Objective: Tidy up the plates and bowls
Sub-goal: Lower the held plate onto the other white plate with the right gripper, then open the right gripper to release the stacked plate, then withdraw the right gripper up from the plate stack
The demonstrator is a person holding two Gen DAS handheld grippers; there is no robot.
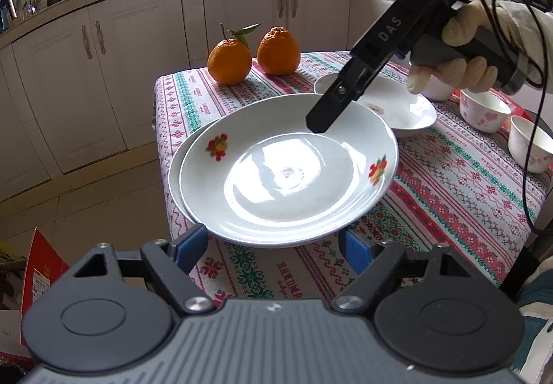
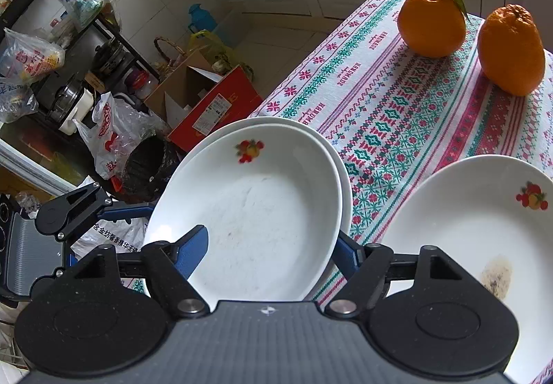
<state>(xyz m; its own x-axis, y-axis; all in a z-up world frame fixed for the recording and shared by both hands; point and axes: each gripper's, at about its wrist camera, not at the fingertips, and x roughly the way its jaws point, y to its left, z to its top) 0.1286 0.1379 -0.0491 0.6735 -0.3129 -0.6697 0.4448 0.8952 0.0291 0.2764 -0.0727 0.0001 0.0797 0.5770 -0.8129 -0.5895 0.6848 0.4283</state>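
- Stacked plates: a white plate with fruit motifs sits nested on a second white plate, of which only the rim shows; the pair lies at the table's corner, overhanging the edge of the patterned tablecloth
- Left gripper: jaws apart, blue pads either side of the stack's near rim; contact with the rim cannot be judged, as the plate hides the pad tips
- Right gripper: held in a gloved hand; its left blue finger lies over the inside of the top plate, the right finger sits outside the rim; jaws partly open, pads not seen pressing on the plate
- Third plate: same fruit motif, a brown stain in its well, lying on the cloth just beside the stack, apart from it
- Bowls: a pink-flowered bowl and a paler bowl stand on the cloth's right side, a white bowl behind the hand only partly visible
- Two oranges stand at the far end of the table, one with stem and leaves, well apart from the plates
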